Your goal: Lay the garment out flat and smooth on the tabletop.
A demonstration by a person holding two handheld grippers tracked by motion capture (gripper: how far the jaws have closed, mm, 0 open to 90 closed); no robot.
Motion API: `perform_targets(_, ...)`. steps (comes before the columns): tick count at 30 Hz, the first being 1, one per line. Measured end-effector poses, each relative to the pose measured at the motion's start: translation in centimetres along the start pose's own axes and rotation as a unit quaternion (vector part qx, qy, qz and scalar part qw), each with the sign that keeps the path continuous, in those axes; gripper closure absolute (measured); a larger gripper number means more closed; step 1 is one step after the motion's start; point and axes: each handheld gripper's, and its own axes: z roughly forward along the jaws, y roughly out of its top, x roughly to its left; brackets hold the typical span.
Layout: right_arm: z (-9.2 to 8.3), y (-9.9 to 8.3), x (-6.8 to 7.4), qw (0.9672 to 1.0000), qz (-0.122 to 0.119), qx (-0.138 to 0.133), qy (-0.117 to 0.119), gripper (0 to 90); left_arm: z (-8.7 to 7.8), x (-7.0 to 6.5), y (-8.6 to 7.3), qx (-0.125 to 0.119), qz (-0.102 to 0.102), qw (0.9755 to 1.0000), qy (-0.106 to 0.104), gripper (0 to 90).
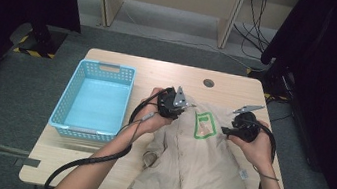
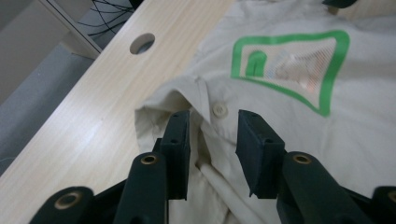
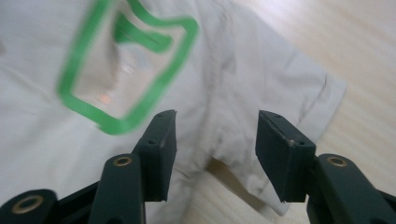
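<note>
On the wooden table [image 1: 95, 164] beside the empty blue basket [image 1: 94, 99], the beige shirt [image 1: 196, 164] lies spread flat, not yet folded; left gripper [image 2: 214, 135] stands parted over the collar, right gripper [image 3: 215, 140] wide above a sleeve, neither holding cloth

blue basket [image 1: 92, 97] | on wooden table [image 1: 159, 73], left side | cable hole [image 1: 208, 83]

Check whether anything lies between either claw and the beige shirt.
Nothing visible does. The left claw hangs open right over the shirt at its collar and top button; the right claw hangs open over the short sleeve.
</note>
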Motion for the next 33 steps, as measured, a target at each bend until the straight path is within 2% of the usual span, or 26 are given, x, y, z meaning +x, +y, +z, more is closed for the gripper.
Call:
perform_targets(2, 0.9, -0.5, -0.4, 0.9999, 0.010, 0.004, 0.007, 46.0, -0.4, -0.3, -0.7, 0.006, -0.003, 1.0000, 0.000, 62.8)
perform_targets(6, 1.8, -0.6, -0.1, 0.9994, 0.016, 0.002, 0.031, 44.6, -0.5, -0.6, -2.0, 0.015, -0.018, 0.9997, -0.002, 59.0)
perform_targets(11, 3.0, 0.2, 0.8, 0.9993, -0.002, 0.018, 0.032, 43.5, -0.4, -1.5, -3.0, 0.020, -0.026, 0.9992, -0.024, 55.3)
perform_targets(13, 3.7, 0.3, 1.0, 0.9989, -0.014, 0.036, 0.027, 52.1, -0.6, -2.0, -3.2, 0.022, -0.024, 0.9989, -0.034, 53.2)
perform_targets(14, 3.9, 0.3, 1.0, 0.9987, -0.011, 0.042, 0.028, 56.0, -0.8, -2.2, -3.3, 0.024, -0.023, 0.9987, -0.039, 52.5)
perform_targets(15, 4.3, 0.3, 0.9, 0.9981, -0.010, 0.054, 0.027, 67.0, -0.9, -2.3, -3.4, 0.027, -0.022, 0.9985, -0.041, 51.3)
perform_targets(17, 4.5, 0.1, 0.8, 0.9981, -0.007, 0.054, 0.030, 74.9, -1.1, -2.4, -3.9, 0.037, -0.023, 0.9980, -0.047, 50.8)
perform_targets(20, 4.5, 0.0, 0.8, 0.9981, -0.008, 0.055, 0.026, 86.6, -1.2, -2.3, -4.6, 0.033, -0.045, 0.9964, -0.063, 50.0)
perform_targets(24, 4.3, -0.1, 0.8, 0.9978, -0.006, 0.061, 0.027, 89.0, -1.9, -2.4, -4.9, 0.024, -0.056, 0.9951, -0.078, 48.0)
perform_targets(28, 4.2, -0.3, 0.4, 0.9977, 0.000, 0.062, 0.025, 89.1, -3.7, -2.7, -5.1, 0.010, -0.052, 0.9948, -0.087, 46.6)
perform_targets(33, 3.9, -0.8, -0.6, 0.9979, 0.021, 0.060, 0.013, 89.2, -5.7, -3.2, -5.7, -0.012, -0.048, 0.9928, -0.110, 42.9)
